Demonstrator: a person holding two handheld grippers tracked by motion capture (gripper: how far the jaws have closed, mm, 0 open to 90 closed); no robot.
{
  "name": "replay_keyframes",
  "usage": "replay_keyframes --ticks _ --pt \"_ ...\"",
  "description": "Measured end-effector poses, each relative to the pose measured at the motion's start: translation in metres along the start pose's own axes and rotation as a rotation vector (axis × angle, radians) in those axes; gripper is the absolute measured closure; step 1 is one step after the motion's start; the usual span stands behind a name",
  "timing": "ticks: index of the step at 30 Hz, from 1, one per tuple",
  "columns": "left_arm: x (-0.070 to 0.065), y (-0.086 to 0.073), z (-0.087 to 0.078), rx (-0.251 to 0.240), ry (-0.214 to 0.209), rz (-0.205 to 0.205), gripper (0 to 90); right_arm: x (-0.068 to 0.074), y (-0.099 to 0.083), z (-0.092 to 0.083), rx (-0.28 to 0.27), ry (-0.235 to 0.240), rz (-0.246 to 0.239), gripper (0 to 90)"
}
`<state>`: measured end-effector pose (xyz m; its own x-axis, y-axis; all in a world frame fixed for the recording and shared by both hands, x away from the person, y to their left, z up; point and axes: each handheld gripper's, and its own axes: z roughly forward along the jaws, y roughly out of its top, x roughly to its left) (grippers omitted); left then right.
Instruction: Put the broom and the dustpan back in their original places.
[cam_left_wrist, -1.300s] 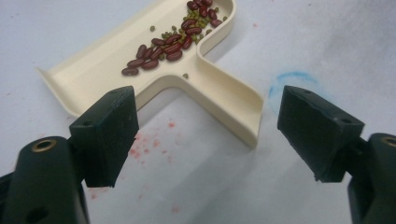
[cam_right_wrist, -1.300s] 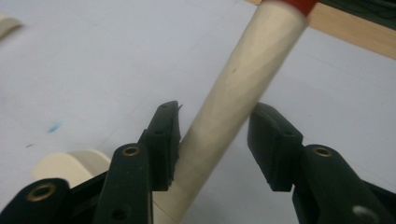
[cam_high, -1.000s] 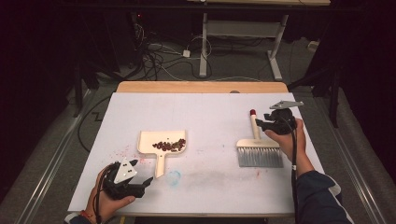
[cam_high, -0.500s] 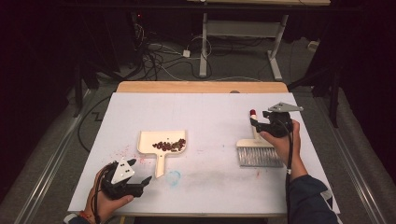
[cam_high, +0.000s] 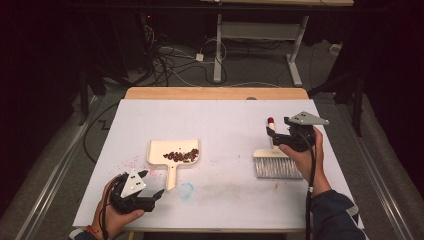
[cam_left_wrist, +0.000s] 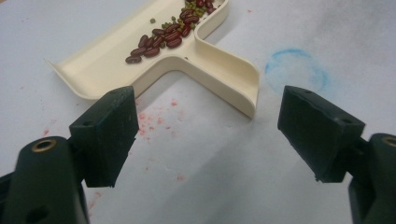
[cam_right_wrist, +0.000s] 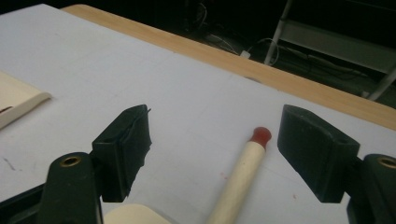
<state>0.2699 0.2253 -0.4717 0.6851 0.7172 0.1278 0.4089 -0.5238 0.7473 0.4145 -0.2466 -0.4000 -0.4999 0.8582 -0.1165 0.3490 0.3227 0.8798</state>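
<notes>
Brush (cam_high: 278, 162) has just been released: right gripper (cam_high: 272, 134) jaws opened wide, handle lying free between them on the table (cam_high: 225, 120), so sweeping looks finished. Left gripper (cam_high: 149, 183) is spread open and empty, just short of the dustpan (cam_high: 165, 150) handle. Beans (cam_high: 181, 156) sit in the pan. Nothing is seen blocking the pickup.

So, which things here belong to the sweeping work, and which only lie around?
Belong to the work:
- brush
- dustpan
- beans in the dustpan
- right gripper, jaws just opening over the brush handle
- left gripper, open

Lying around:
- blue ring mark
- cables on the floor
</notes>
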Motion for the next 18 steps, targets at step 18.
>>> replay_keyframes --ticks 18 --pt "-0.002 0.002 0.001 0.001 -0.009 0.005 20.4 0.016 0.007 -0.022 -0.062 0.04 -0.044 24.3"
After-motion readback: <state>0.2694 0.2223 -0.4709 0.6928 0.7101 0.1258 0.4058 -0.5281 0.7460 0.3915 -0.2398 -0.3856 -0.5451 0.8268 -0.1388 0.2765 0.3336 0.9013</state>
